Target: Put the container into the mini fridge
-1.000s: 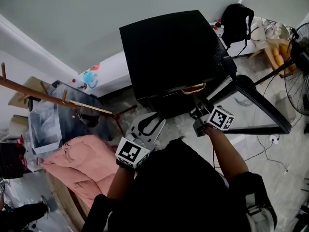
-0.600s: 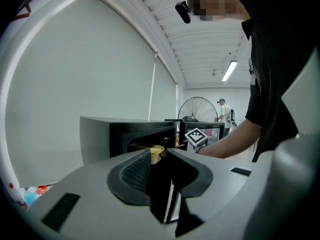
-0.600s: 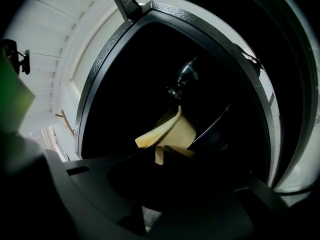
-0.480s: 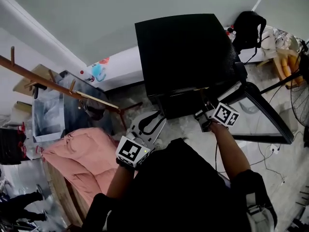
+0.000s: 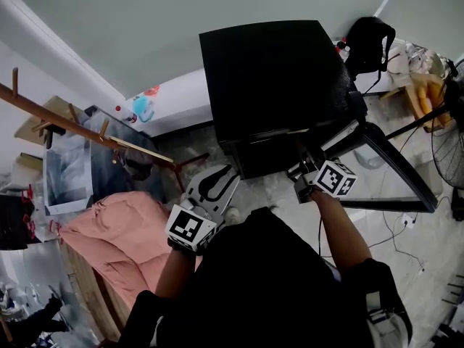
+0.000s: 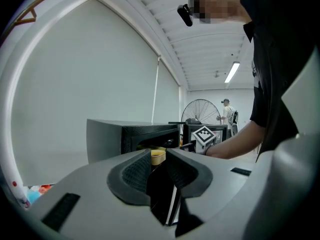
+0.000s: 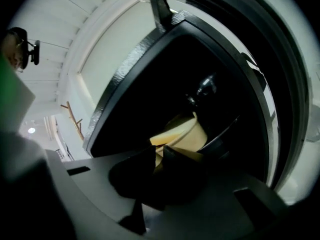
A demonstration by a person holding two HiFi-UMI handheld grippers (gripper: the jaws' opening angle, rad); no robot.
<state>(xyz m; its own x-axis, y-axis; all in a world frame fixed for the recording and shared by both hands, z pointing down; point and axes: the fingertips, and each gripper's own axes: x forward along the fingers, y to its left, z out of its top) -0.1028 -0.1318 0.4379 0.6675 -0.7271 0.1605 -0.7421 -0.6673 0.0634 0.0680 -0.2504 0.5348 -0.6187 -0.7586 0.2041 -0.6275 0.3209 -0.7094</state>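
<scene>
holding the yellow container (image 7: pixel 182 131) inside the open mini fridge (image 5: pixel 268 71)
pinching its rim with the right gripper (image 7: pixel 159 156); holding the left gripper (image 6: pixel 159 156) short of the fridge, slightly spread, empty

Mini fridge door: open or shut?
Open: door stands swung out beside the mini fridge; right tool holds the container in its dark cavity.

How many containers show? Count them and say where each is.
1. The container is inside the fridge, with its rim pinched by the right gripper. The fridge's dark interior may hide more.
</scene>
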